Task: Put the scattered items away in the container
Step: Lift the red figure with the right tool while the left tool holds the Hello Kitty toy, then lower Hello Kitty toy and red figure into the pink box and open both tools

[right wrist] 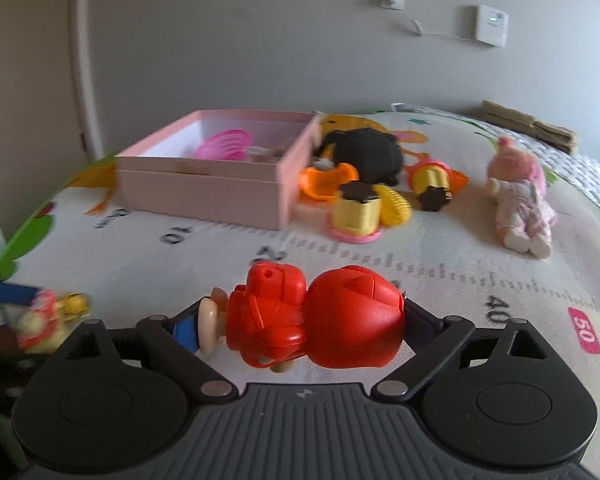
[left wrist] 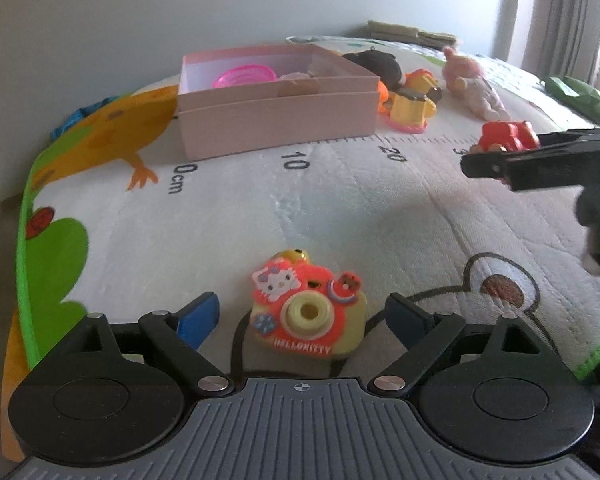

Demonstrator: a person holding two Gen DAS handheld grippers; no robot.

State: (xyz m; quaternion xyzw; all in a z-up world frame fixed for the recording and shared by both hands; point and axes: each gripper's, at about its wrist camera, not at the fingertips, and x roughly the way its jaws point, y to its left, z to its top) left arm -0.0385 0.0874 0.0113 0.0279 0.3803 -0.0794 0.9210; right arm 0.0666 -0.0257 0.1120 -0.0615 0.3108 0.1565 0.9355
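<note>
On a printed play mat, a toy camera (left wrist: 309,309) is seen lying untouched between the left gripper's (left wrist: 300,316) wide-spread fingers, while a red toy car (right wrist: 316,318) is framed by the right gripper's (right wrist: 300,330) fingers; whether it is gripped cannot be told. Beyond stands the pink box (left wrist: 276,120).

A child's room in a home

Toys are lying scattered over a quilted cartoon mat (left wrist: 340,208) printed with a ruler, beside a pink box (left wrist: 276,116); a doll (right wrist: 520,204) is lying face down, curtains (left wrist: 572,12) are hanging at a window, and a thermostat (right wrist: 489,24) is sitting on the grey wall.
</note>
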